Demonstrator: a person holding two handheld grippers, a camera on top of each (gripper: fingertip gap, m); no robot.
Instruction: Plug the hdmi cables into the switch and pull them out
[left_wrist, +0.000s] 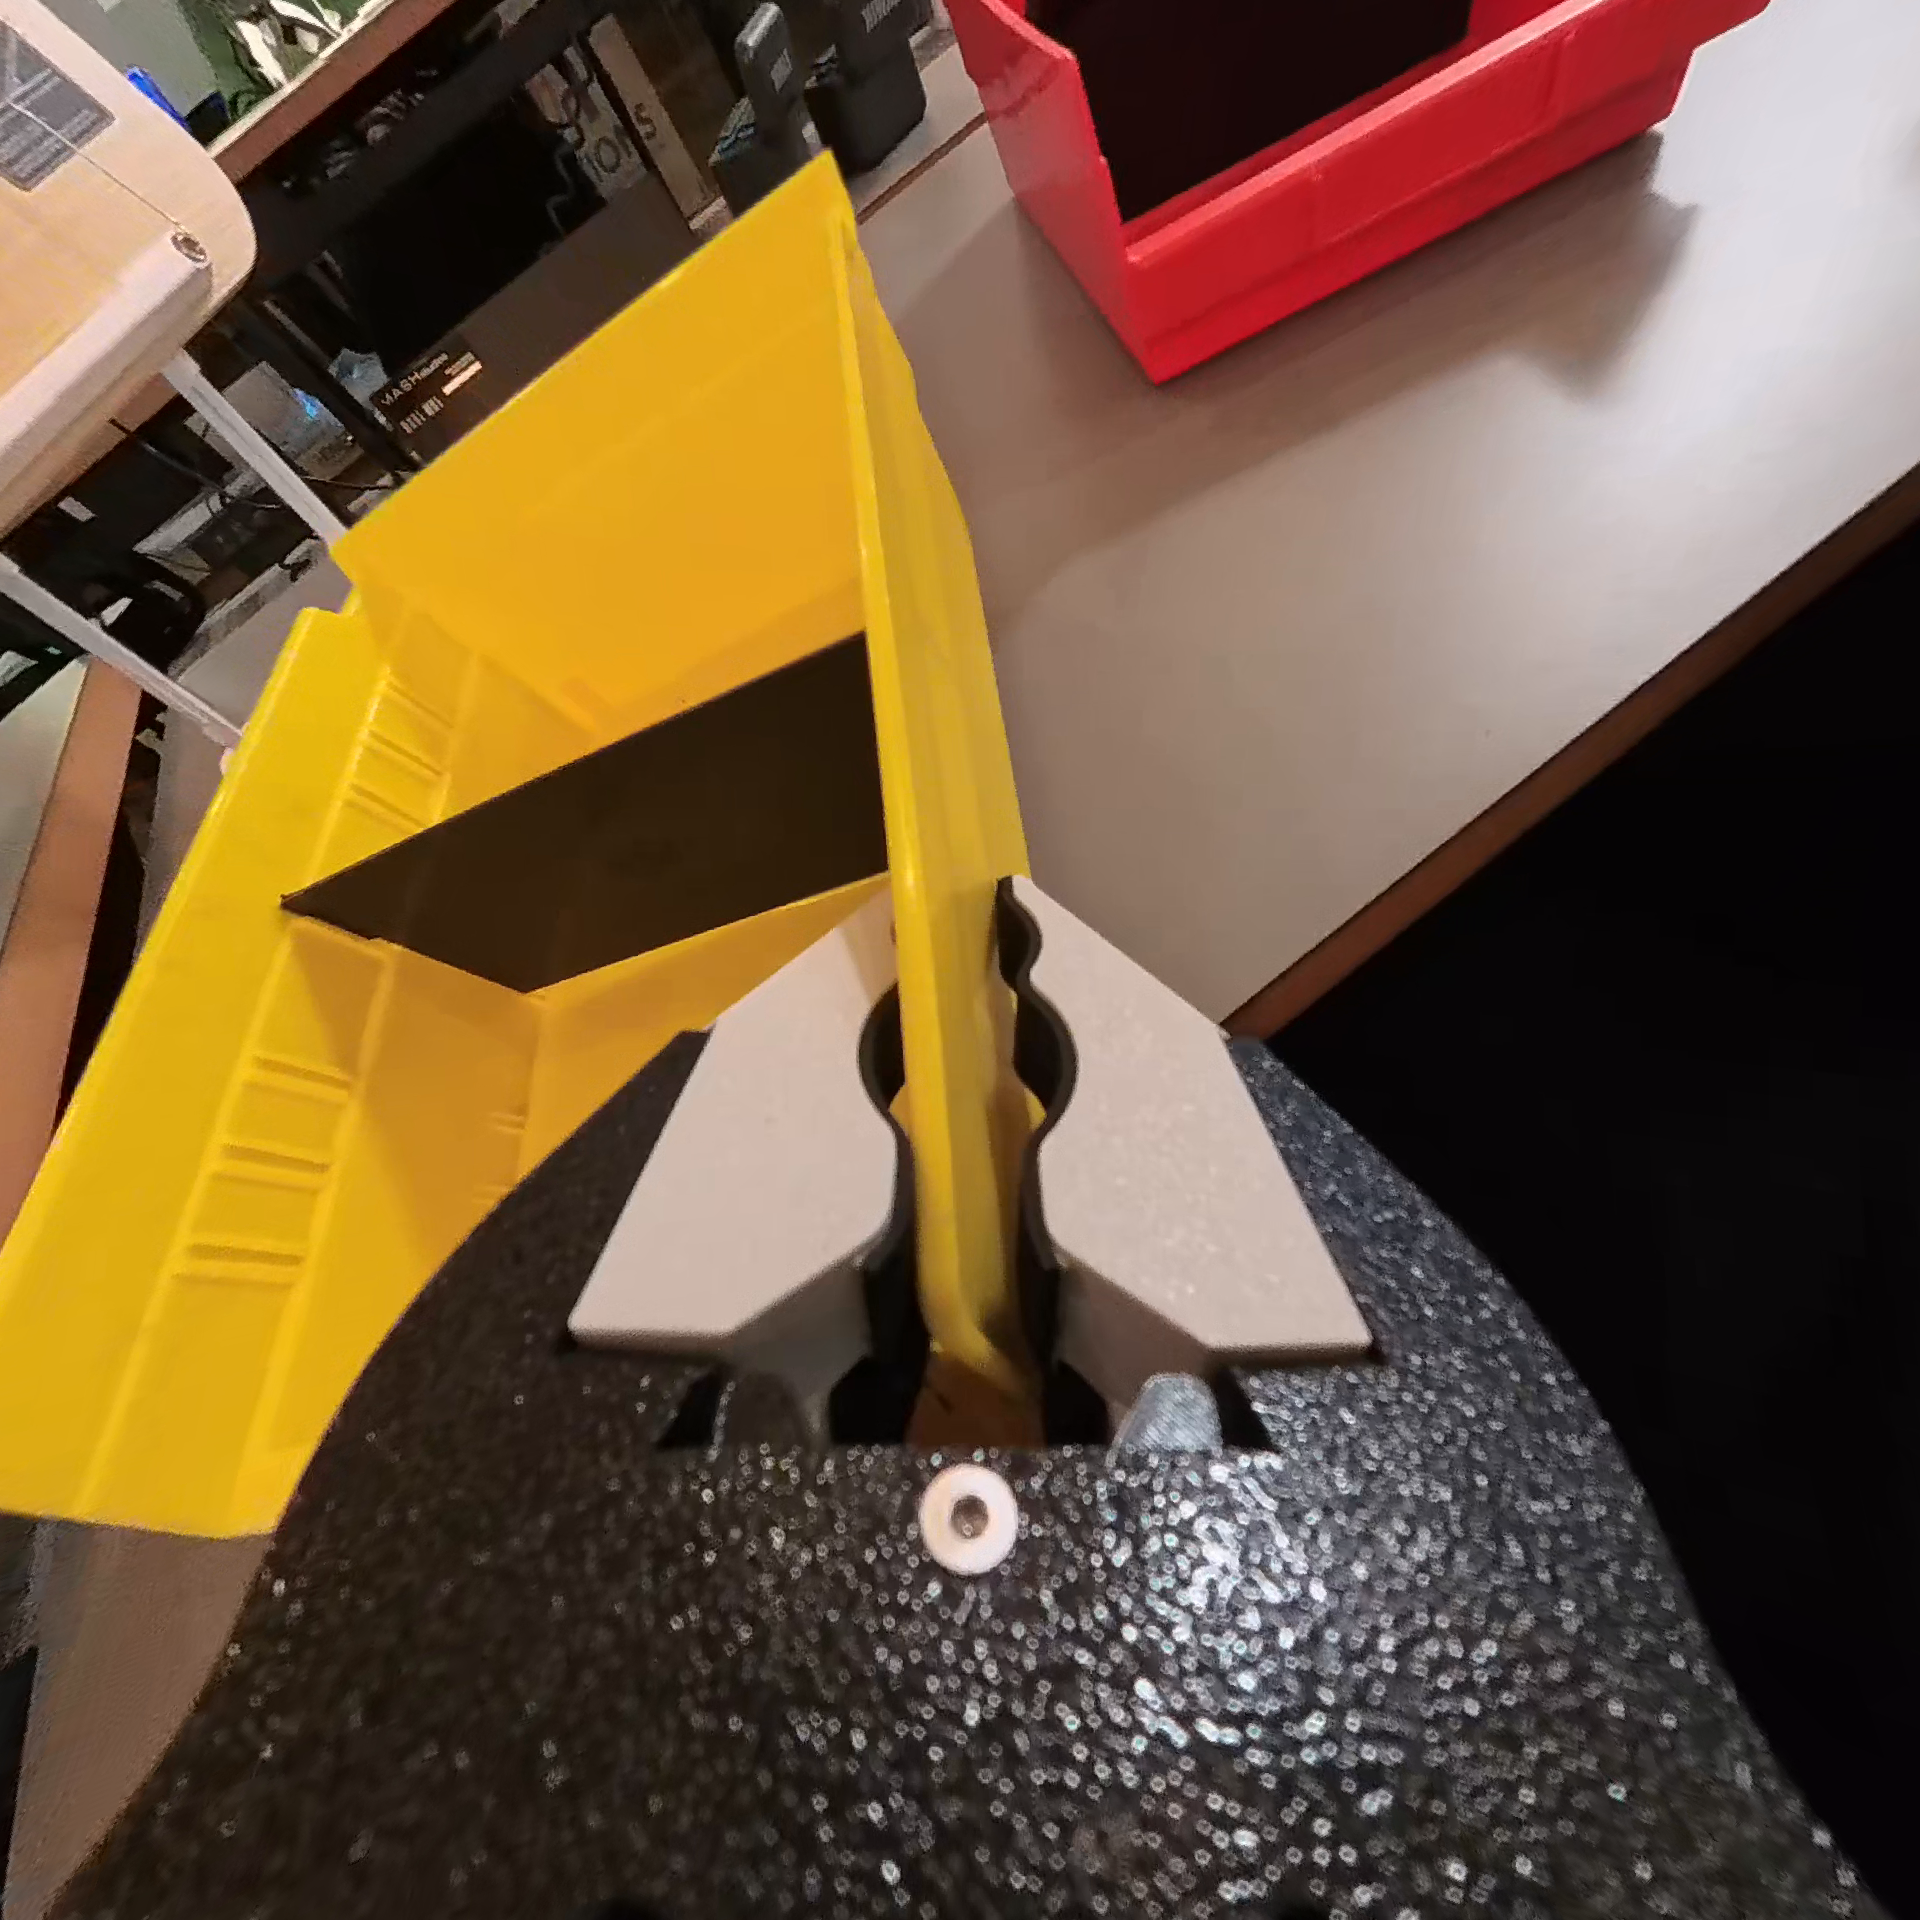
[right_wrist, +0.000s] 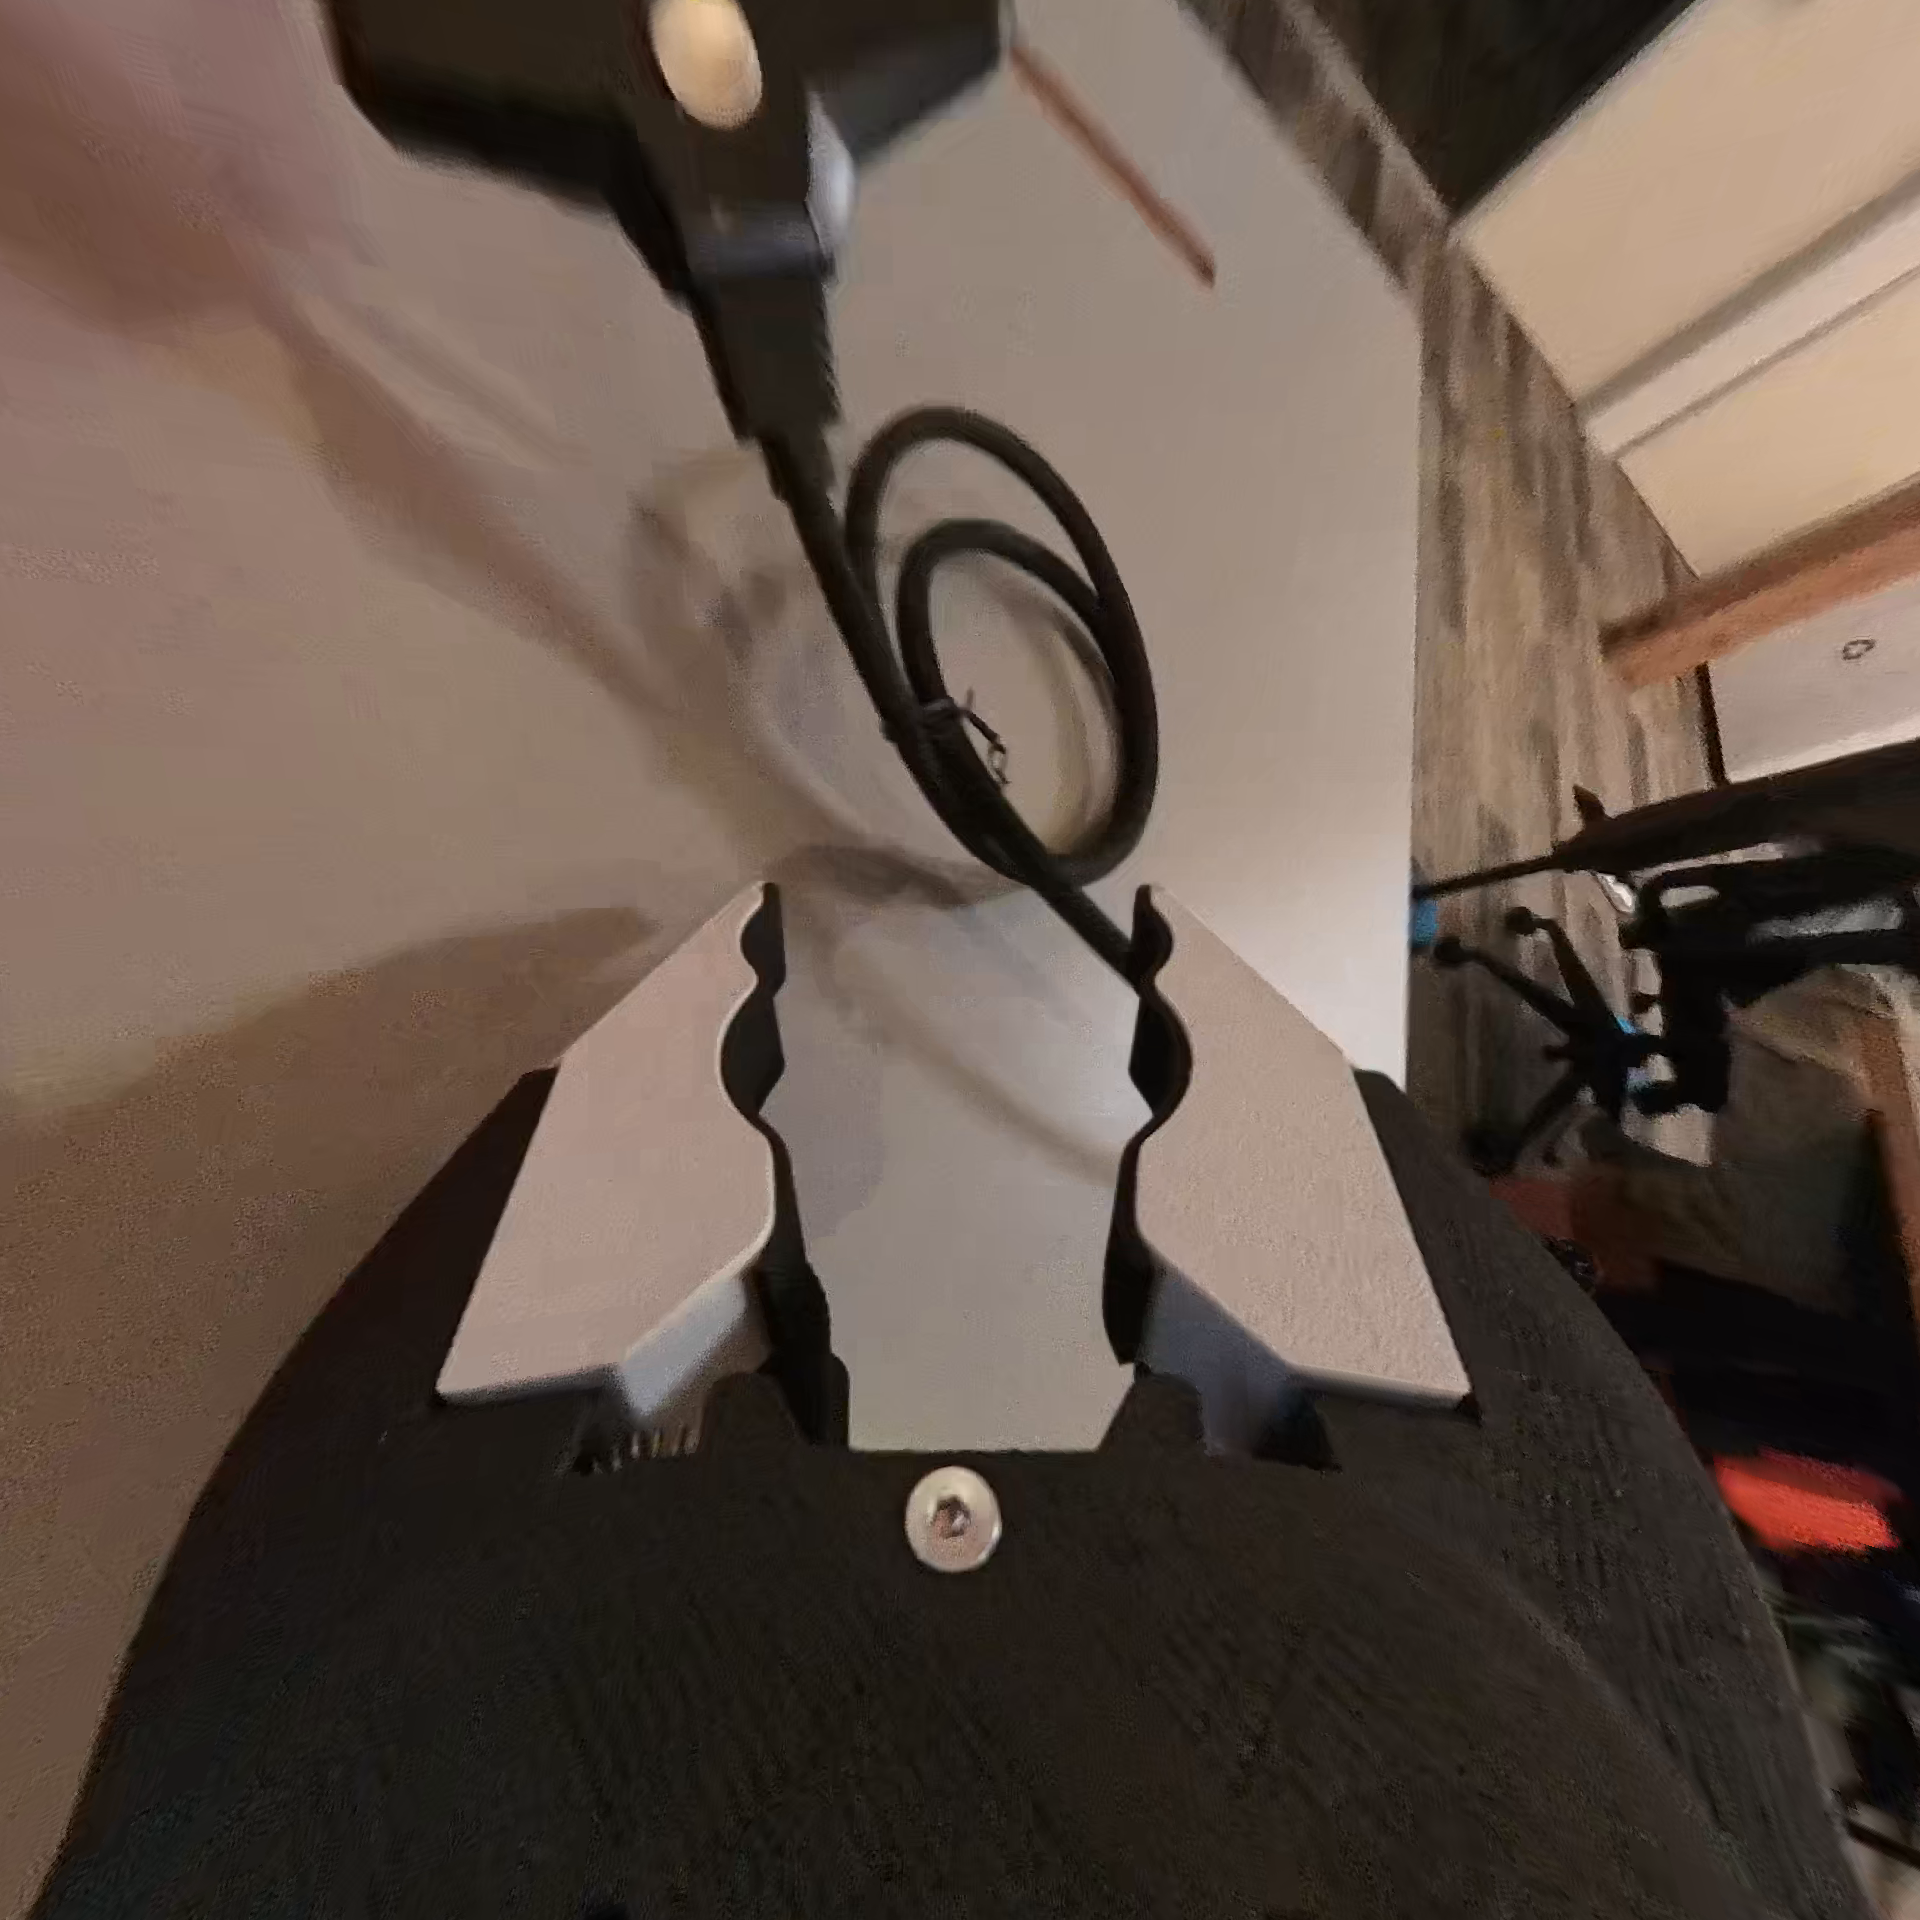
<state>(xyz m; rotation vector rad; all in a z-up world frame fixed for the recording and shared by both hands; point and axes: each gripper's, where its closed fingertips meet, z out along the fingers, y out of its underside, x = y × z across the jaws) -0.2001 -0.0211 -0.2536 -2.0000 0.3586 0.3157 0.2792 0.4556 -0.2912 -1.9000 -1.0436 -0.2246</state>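
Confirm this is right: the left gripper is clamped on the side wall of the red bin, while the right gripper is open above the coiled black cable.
Wrong on the colour. The left wrist view shows the left gripper clamped on the side wall of the yellow bin; the red bin sits untouched farther back on the table. The rest holds: the right gripper is open above the coiled black cable.

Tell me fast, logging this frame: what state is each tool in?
Left tool: closed on the yellow bin, gripping its side wall.
Right tool: open, holding nothing; the black cable lies ahead.
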